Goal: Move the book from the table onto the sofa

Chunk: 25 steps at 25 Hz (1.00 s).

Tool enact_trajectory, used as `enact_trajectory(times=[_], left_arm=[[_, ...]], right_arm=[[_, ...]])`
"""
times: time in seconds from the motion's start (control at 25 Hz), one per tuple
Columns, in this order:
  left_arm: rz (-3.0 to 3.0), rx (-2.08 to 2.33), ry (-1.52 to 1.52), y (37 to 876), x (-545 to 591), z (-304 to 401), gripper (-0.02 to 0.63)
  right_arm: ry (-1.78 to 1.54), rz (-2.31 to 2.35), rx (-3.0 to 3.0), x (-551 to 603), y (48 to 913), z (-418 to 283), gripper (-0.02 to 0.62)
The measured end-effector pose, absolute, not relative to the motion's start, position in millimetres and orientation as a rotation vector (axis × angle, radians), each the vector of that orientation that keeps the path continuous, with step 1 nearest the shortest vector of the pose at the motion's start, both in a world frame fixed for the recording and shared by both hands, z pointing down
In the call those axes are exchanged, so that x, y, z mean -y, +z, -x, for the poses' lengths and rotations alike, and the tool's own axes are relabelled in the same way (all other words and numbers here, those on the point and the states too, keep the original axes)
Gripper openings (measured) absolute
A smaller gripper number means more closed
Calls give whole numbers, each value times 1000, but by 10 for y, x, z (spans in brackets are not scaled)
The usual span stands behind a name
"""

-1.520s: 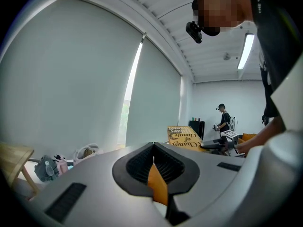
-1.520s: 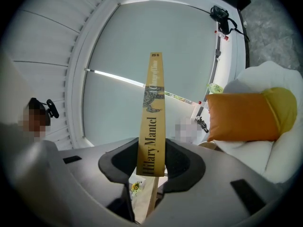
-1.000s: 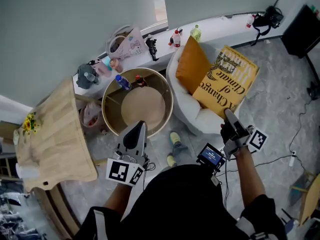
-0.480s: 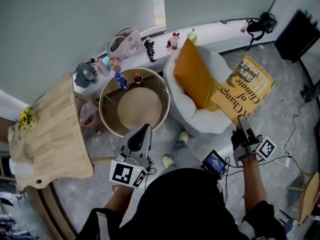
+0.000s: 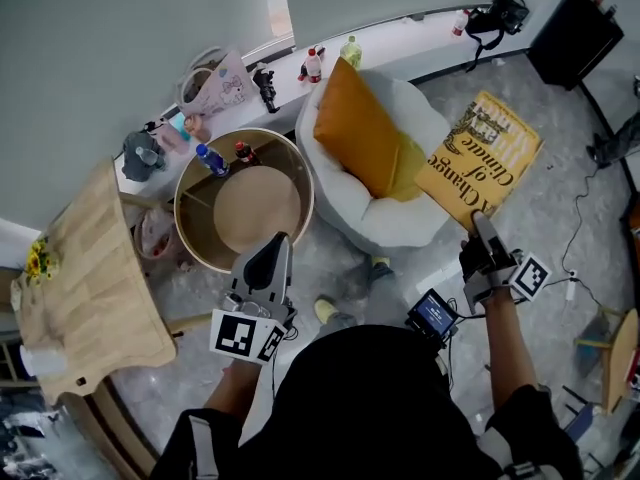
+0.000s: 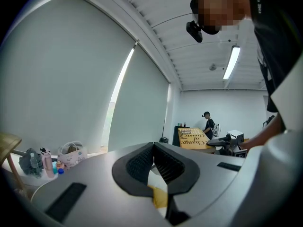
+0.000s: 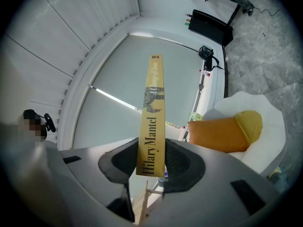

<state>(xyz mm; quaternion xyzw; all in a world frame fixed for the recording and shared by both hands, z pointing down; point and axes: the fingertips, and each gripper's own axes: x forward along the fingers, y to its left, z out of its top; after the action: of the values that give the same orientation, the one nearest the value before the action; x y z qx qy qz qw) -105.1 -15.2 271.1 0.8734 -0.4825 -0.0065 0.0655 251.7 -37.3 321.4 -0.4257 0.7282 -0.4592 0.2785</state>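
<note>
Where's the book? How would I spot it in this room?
Find the round white sofa with the orange cushion on it. Just past its right edge, the right tool holds the book above the grey floor. It is the only big flat yellow thing with black lettering.
</note>
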Motion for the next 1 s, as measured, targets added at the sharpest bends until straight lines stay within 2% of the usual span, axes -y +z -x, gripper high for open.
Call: enact_trajectory(times=[0.56,1.0], left_arm=[[-2608,1435,98,2750,1400,-70,14],[-2534,1451,249,3273,1981,-591,14]], right_arm=[[-1403,1114,-1997,1530,3728,-3324,150],[-1518,1055,-2048,2200,4619,-3710,150]])
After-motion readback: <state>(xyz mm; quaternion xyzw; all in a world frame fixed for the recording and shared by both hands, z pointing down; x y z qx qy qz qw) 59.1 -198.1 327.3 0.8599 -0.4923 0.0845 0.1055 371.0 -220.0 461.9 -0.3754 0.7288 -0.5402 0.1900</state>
